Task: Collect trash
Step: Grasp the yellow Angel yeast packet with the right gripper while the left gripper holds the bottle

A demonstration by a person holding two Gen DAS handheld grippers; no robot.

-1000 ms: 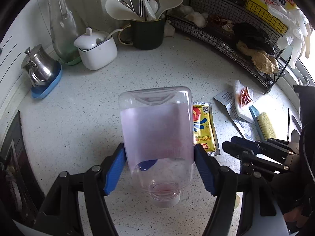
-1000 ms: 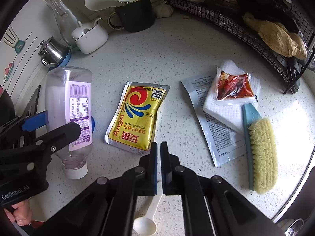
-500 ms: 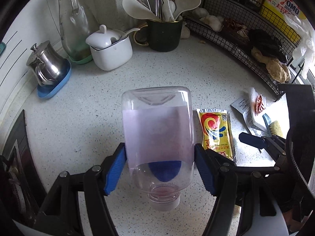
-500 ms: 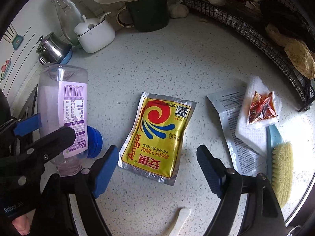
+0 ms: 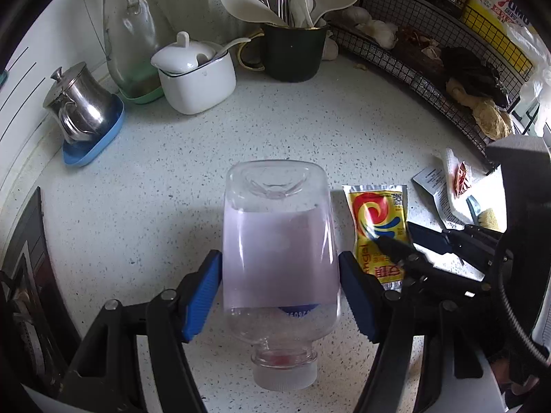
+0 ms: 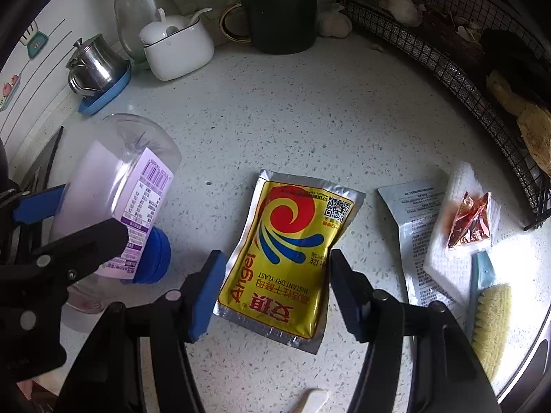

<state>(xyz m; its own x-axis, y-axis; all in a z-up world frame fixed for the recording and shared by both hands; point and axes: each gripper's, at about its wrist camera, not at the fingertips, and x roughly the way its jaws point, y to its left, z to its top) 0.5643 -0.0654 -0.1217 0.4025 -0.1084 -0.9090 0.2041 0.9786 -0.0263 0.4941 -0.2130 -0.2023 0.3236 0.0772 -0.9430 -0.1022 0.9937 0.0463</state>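
- The left claw [image 5: 279, 289] points steeply down at the worktop [image 6: 310, 120]. Its blue pads clamp both sides of a clear plastic bottle [image 5: 279, 241] with a lilac label, cap toward the camera and base at 12 o'clock.
- The right claw [image 6: 275, 258] also tilts steeply down. Its jaws have just been closing, and the pads now press the two long edges of the yellow yeast packet [image 6: 292, 241], which lies flat on the worktop and pinches to a waist between them.
- From the right wrist, the held bottle sits at 9 o'clock of the packet, with a blue cap [image 6: 155, 258] under it.
- At 3 o'clock lie a printed leaflet [image 6: 409, 213], a white tissue [image 6: 444, 258] bearing a red sachet [image 6: 470, 222], and a brush [image 6: 489, 320].
- Farther off, from 10 to 12 o'clock, stand a steel pot [image 6: 94, 65], a white lidded jar [image 6: 177, 48] and a dark mug [image 6: 282, 17] of utensils.
- A wire rack [image 6: 482, 79] curves along at 2 o'clock.
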